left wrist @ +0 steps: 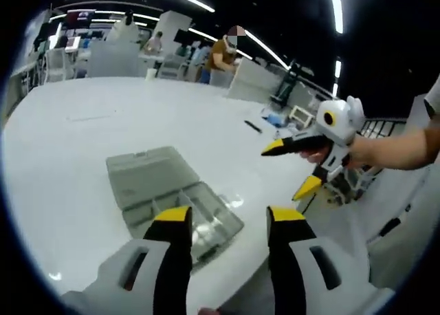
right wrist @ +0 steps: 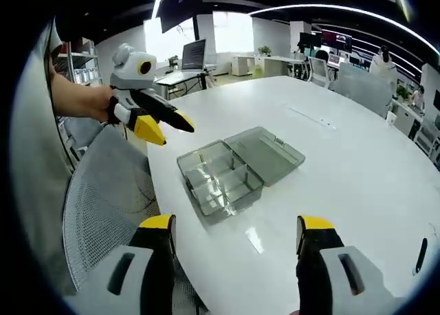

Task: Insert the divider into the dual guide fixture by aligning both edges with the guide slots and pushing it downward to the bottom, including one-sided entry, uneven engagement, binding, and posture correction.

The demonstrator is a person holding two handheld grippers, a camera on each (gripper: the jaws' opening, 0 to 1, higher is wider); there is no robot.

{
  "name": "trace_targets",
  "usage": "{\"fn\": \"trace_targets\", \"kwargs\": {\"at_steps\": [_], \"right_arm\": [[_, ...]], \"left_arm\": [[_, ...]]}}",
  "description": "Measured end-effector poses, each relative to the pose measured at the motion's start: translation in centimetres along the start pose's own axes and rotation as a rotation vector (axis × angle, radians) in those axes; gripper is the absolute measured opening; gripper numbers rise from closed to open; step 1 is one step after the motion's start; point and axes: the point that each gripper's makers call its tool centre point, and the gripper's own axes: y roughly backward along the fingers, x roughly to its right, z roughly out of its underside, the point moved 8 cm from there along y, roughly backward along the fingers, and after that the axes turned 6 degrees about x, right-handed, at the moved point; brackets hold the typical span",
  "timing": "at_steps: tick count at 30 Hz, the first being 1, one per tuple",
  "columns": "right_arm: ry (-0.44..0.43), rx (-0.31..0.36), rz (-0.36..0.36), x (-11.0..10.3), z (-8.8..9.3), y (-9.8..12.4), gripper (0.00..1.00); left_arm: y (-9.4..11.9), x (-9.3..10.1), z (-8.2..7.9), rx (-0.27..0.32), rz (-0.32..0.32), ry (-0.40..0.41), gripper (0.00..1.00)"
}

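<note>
A: On the white table (right wrist: 357, 157), near its curved edge, where does the fixture sit?

B: The clear plastic compartment box (right wrist: 221, 179) lies flat there with its lid (right wrist: 268, 148) folded open beside it. In the right gripper view thin partitions split the tray into several cells. I cannot pick out a loose divider from the ones already standing in it.

A: And the grippers?

B: The left gripper (left wrist: 228, 220) hangs above the box's near end, its yellow-tipped jaws spread well apart with nothing between them. The right gripper (right wrist: 234, 227) is also spread wide and empty, held over the table edge short of the box.

A: Does either one touch the box?

B: No, both are apart from it. In the left gripper view the right gripper (left wrist: 297, 168) comes in from the right, held by a hand (left wrist: 364, 153), jaws parted, off the table's edge.

A: Anything else around?

B: A mesh chair (right wrist: 103, 205) stands beside the table, a black pen (left wrist: 253, 126) lies farther along the top, and a person (left wrist: 221, 53) stands at a distant desk.
</note>
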Motion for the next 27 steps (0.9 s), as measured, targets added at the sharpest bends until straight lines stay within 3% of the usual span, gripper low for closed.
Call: {"fn": "trace_targets", "kwargs": {"at_steps": [27], "right_arm": [[0.040,-0.179,0.067,5.6,5.1,1.6,0.63]], "left_arm": [[0.1,1.3,0.0,0.005,0.071,-0.134,0.49]]}}
